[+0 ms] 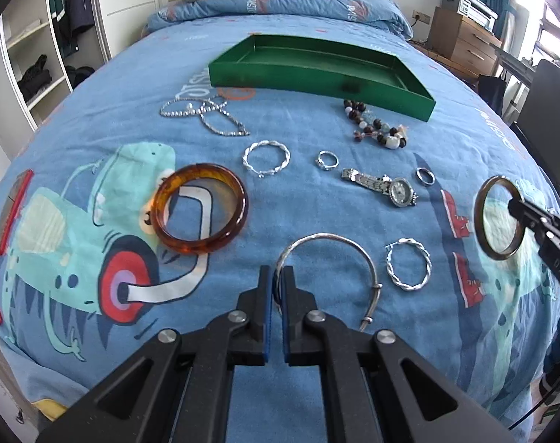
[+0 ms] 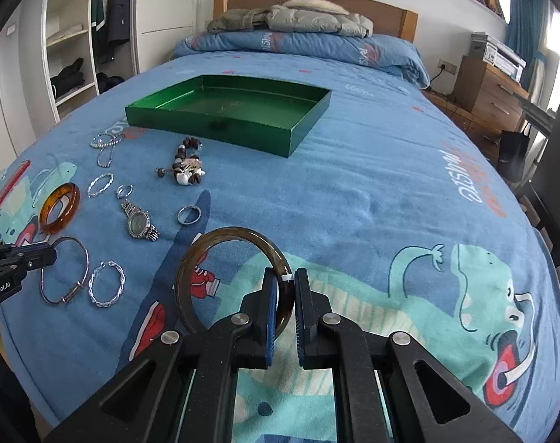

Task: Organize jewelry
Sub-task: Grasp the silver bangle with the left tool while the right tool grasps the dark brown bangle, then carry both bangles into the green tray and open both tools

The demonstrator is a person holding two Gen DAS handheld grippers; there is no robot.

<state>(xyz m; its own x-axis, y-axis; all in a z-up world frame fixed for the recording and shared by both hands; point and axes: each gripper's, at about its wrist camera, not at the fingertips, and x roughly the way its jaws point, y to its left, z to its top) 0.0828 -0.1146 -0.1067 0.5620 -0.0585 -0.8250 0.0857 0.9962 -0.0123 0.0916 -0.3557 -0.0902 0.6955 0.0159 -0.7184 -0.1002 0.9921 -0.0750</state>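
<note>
The left claw (image 1: 279,277) is closed on the rim of a thin silver bangle (image 1: 331,258) that lies on the bed (image 1: 317,140); the wire looks stiff, light and slick, so a pinch across the plain arc, away from the slider clasp, is judged safest. The right claw (image 2: 284,284) is clamped across the band of a dark bangle (image 2: 221,247), held upright above the bed; it is judged rigid, smooth, possibly brittle like glass or stone, so a drop should be avoided and the grip kept on the band's cross-section. Counted outward on the bed: one amber bangle (image 1: 200,208), thick and hard, best taken across the band; two twisted silver hoops (image 1: 408,264), light and springy; two small rings (image 1: 327,160), fiddly and likely to slip; one watch (image 1: 385,186), best taken by the case since the metal strap is floppy; one beaded bracelet (image 1: 376,127), limp and loose; one heap of sparkly chain (image 1: 202,114), limp, number of strands not clear. One green tray (image 1: 317,70) is seen farther up the bed, with no jewelry visible in it yet.
</note>
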